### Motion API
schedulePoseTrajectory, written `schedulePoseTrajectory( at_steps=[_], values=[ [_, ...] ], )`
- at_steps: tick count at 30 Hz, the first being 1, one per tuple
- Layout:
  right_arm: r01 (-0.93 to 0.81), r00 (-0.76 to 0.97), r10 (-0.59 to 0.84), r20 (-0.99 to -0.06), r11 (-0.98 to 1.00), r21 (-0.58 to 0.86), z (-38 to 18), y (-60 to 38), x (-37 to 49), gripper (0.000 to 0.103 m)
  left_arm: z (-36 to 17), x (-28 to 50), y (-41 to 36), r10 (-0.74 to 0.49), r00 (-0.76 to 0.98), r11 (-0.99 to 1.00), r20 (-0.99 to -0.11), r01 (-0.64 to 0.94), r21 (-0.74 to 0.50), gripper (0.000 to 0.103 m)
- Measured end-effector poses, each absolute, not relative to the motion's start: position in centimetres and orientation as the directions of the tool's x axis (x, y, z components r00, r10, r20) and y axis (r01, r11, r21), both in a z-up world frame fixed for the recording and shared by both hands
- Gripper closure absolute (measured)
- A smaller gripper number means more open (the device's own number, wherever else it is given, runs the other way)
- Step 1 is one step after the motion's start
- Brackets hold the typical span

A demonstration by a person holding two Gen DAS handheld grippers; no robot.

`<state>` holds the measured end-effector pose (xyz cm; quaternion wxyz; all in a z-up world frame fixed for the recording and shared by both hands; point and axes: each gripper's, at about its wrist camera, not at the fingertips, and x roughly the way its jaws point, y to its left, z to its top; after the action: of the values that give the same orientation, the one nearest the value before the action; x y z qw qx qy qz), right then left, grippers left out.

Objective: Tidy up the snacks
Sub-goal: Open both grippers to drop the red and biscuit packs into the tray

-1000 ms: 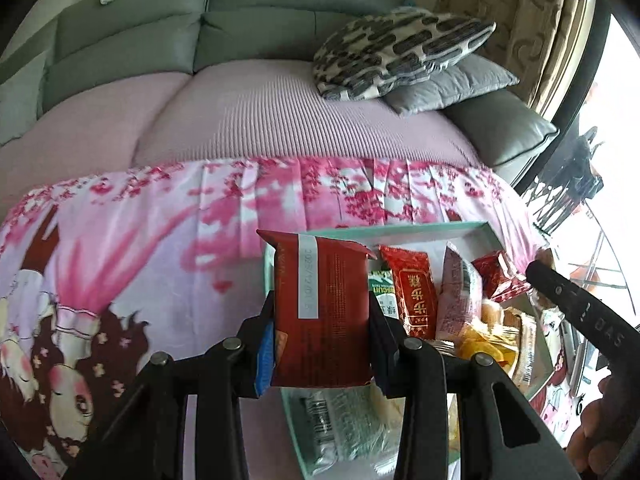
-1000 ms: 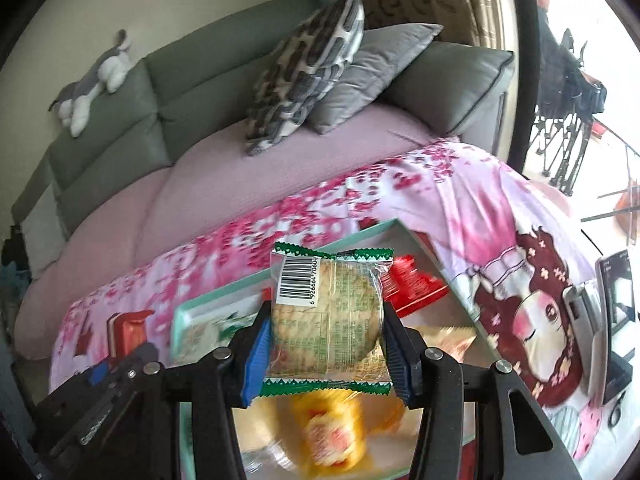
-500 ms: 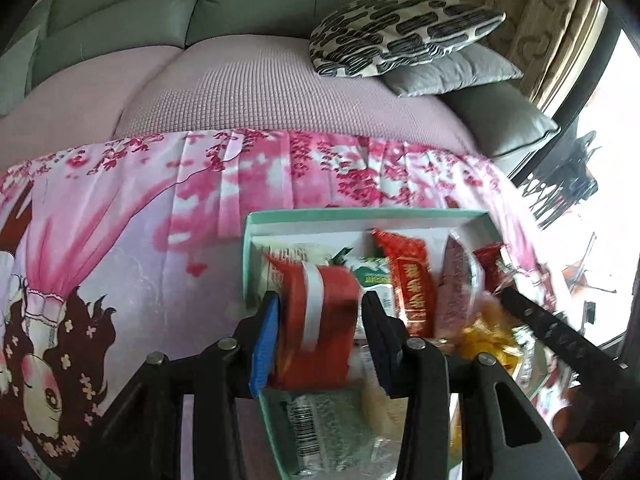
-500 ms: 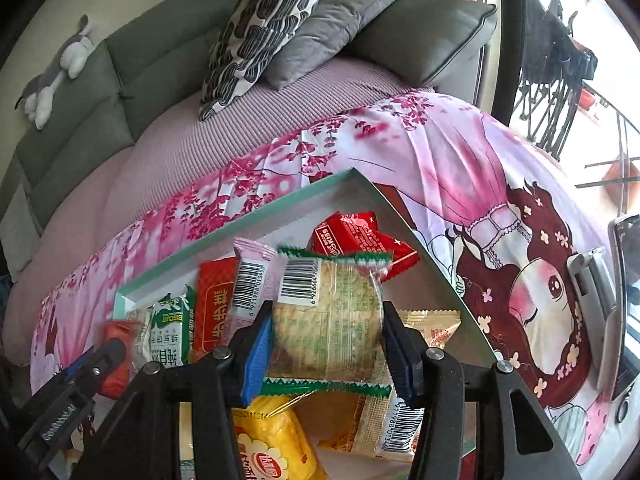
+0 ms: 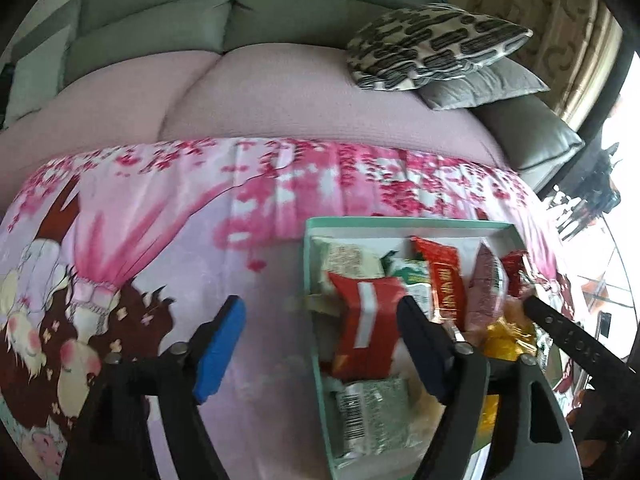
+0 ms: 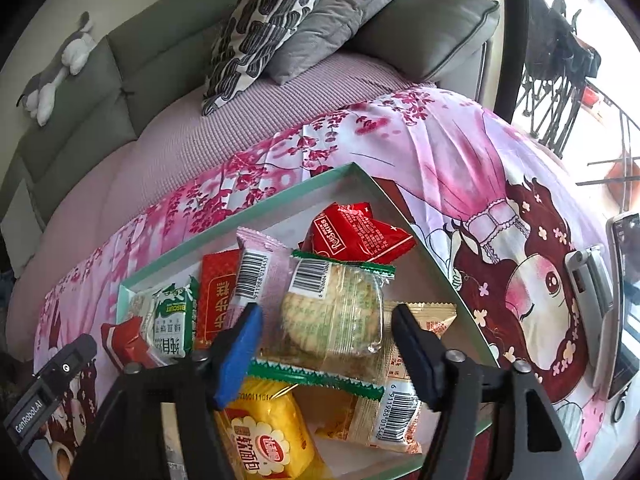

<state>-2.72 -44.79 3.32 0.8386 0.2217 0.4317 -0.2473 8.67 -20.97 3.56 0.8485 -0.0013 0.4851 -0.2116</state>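
A mint-green tray (image 5: 400, 224) (image 6: 280, 196) on a pink printed cloth holds several snack packs. My left gripper (image 5: 320, 320) is open above the tray's left edge; a red snack pack with a white stripe (image 5: 366, 328) lies loose between its fingers, in the tray. My right gripper (image 6: 326, 332) is open over the tray; a green-edged round biscuit pack (image 6: 336, 312) lies between its fingers on other packs. A red pack (image 6: 356, 236), a pink pack (image 6: 256, 268) and a yellow pack (image 6: 268, 440) lie around it.
The pink anime-print cloth (image 5: 160, 240) covers the table. A grey sofa with a mauve cover (image 5: 280, 92) and patterned pillows (image 6: 264, 28) stands behind. A phone on a stand (image 6: 624, 300) sits at the right. A plush toy (image 6: 60, 68) lies on the sofa back.
Both grippers have opened. The left one let go of the red pack into the tray; the right one let go of the biscuit pack onto the packs in the tray.
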Motion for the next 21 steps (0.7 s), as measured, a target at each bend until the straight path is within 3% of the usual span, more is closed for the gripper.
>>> schedulePoseTrajectory(
  at_steps=[6, 10, 14, 21],
  values=[
    [0.605, 0.512, -0.254, -0.821, 0.785, 0.135, 4.2, -44.5, -3.5, 0.025, 3.7, 8.2, -18.6, -0.320, 0.481, 0.936, -0.816, 0.292, -0.195, 0.012],
    [0.617, 0.541, -0.288, -0.790, 0.774, 0.140, 5.5, -44.4, -4.6, 0.004, 4.3, 7.6, -16.9, -0.309, 0.504, 0.945, -0.807, 0.262, -0.198, 0.012],
    [0.595, 0.571, -0.292, -0.768, 0.792, 0.141, 6.7, -42.7, -5.6, 0.004, 4.7, 6.5, -14.9, -0.316, 0.508, 0.945, -0.801, 0.243, -0.219, 0.012],
    [0.508, 0.612, -0.241, -0.753, 0.850, 0.140, 7.3, -37.3, -6.2, 0.001, 3.5, 3.1, -12.0, -0.121, 0.544, 0.982, -0.830, 0.189, -0.020, 0.012]
  ],
)
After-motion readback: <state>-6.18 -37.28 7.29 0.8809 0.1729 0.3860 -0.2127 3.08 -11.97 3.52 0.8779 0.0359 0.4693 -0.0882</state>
